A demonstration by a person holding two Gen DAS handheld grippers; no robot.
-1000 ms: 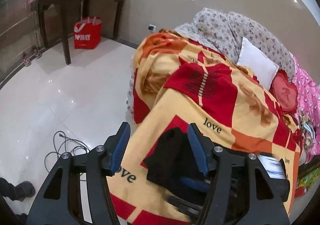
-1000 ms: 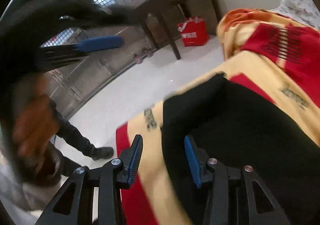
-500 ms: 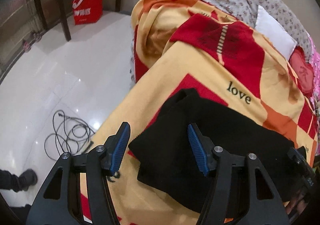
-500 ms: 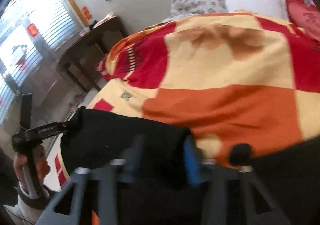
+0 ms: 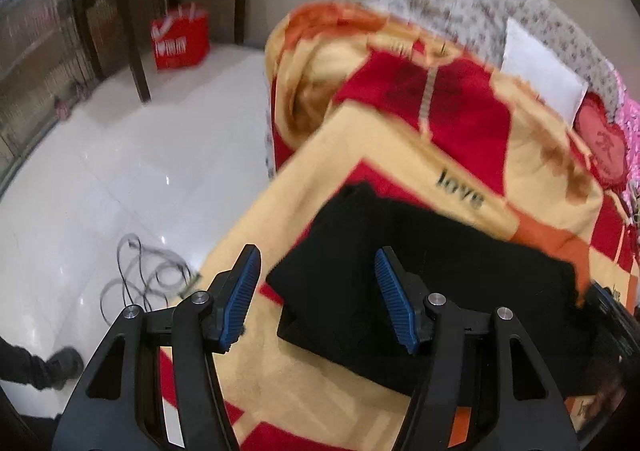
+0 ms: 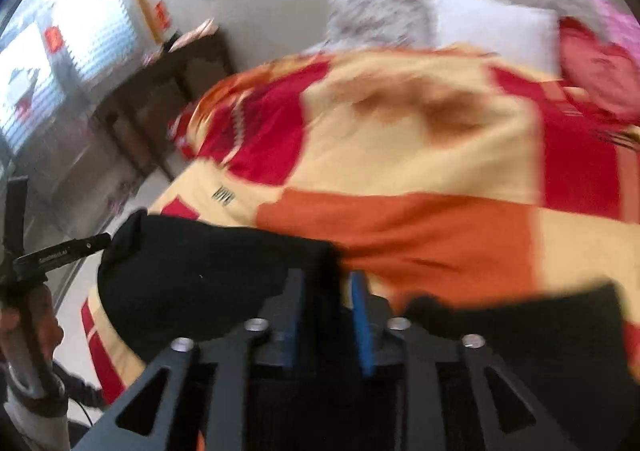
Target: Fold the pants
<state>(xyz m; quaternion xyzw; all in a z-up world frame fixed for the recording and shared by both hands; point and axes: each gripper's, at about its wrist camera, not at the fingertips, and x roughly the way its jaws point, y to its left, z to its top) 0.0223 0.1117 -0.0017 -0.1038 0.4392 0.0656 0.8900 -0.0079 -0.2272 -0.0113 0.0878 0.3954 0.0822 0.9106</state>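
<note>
Black pants now folded on blanket — right gripper reopening around fabric

Bare blanket beyond the pants lies open — pillows block the head.

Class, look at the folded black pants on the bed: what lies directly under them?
The black pants lie on a yellow, red and orange patterned blanket printed with "love". The blanket's pattern beneath them is covered, as is whatever lies under the blanket.
</note>
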